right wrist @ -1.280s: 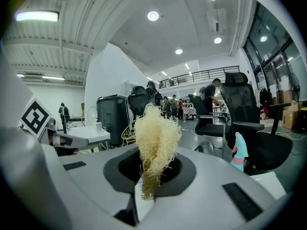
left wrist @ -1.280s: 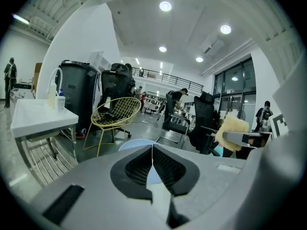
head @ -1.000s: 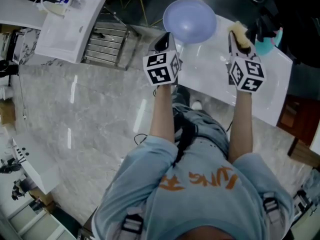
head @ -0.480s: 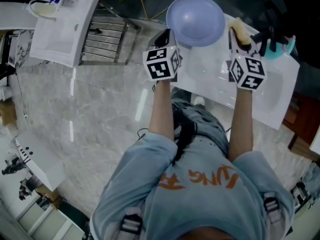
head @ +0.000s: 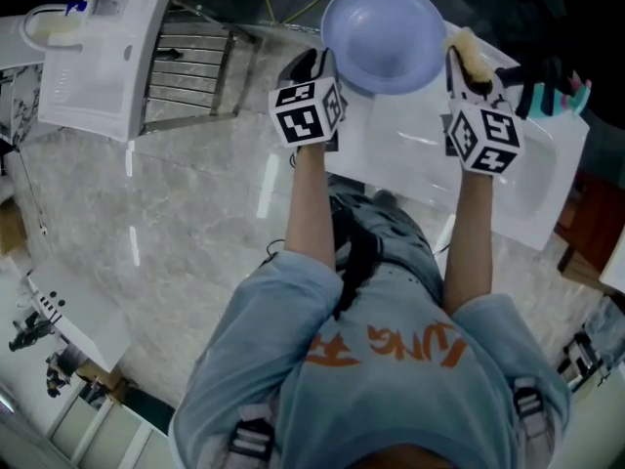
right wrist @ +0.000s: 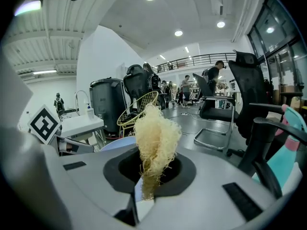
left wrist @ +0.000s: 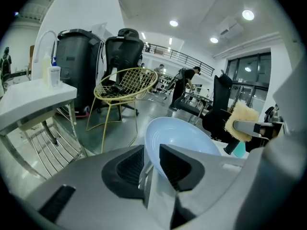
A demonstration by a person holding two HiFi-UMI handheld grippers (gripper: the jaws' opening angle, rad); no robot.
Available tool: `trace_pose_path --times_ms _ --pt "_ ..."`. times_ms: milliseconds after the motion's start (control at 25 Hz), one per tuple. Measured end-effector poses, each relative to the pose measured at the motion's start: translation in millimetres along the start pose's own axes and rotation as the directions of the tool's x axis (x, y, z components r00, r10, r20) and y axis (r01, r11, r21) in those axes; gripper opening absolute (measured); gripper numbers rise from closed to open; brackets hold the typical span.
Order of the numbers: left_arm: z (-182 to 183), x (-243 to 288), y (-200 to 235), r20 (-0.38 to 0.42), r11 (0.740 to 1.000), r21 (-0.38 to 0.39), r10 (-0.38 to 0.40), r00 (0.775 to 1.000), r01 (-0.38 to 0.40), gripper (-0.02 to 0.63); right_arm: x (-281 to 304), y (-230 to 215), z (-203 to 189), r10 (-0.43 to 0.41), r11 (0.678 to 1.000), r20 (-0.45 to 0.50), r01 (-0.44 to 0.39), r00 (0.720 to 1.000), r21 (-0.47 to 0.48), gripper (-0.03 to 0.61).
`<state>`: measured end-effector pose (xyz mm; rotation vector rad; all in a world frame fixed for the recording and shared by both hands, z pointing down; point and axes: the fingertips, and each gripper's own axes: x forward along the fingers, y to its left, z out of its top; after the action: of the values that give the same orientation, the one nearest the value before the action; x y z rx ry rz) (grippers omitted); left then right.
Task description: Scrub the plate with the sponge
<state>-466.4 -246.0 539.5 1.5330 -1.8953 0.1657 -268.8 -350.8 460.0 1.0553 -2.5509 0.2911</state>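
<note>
A pale blue plate (head: 384, 35) tilts up over the far edge of the white basin top (head: 527, 184). Its near rim (left wrist: 152, 150) runs between the jaws of my left gripper (head: 317, 66), which have just been opening. A slit shows beside one pad, so the pads no longer pinch the rim. In the left gripper view my left gripper (left wrist: 151, 162) looks along the plate. My right gripper (head: 464, 66) is shut on a yellow fibrous sponge (head: 471, 57), just right of the plate. The sponge (right wrist: 154, 138) sticks up from the right gripper (right wrist: 151, 176), with the plate's edge (right wrist: 112, 145) beyond it to the left.
A metal rack (head: 190, 76) and a white counter with a soap bottle (head: 93, 62) stand at the left. A teal brush (head: 557, 96) lies at the right on the basin top. A yellow wire chair (left wrist: 124, 85) and office chairs stand beyond.
Both grippers, the plate and the sponge have shifted toward the top of the head view. The plate now looks larger and fuller in that view.
</note>
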Motion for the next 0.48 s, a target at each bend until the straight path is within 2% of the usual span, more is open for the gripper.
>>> trace_pose_path --times_ms 80,160,480 --pt "-0.1 9.0 5.1 -0.006 1.0 -0.017 -0.008 1.0 0.008 0.11 6.3 -3.1 -3.9 -0.012 1.0 -0.016 0.012 1.0 0.005 0.032" --pt "2.3 16.5 8.9 0.007 0.999 -0.041 -0.021 1.0 0.021 0.16 11.4 -5.4 -7.9 -0.025 1.0 -0.03 0.026 0.999 0.012 0.032" --pt "-11.7 46.6 14.9 -0.079 0.984 -0.15 -0.106 0.991 0.093 0.176 29.1 -5.5 -18.0 -0.049 0.998 -0.057 0.051 0.997 0.029 0.032"
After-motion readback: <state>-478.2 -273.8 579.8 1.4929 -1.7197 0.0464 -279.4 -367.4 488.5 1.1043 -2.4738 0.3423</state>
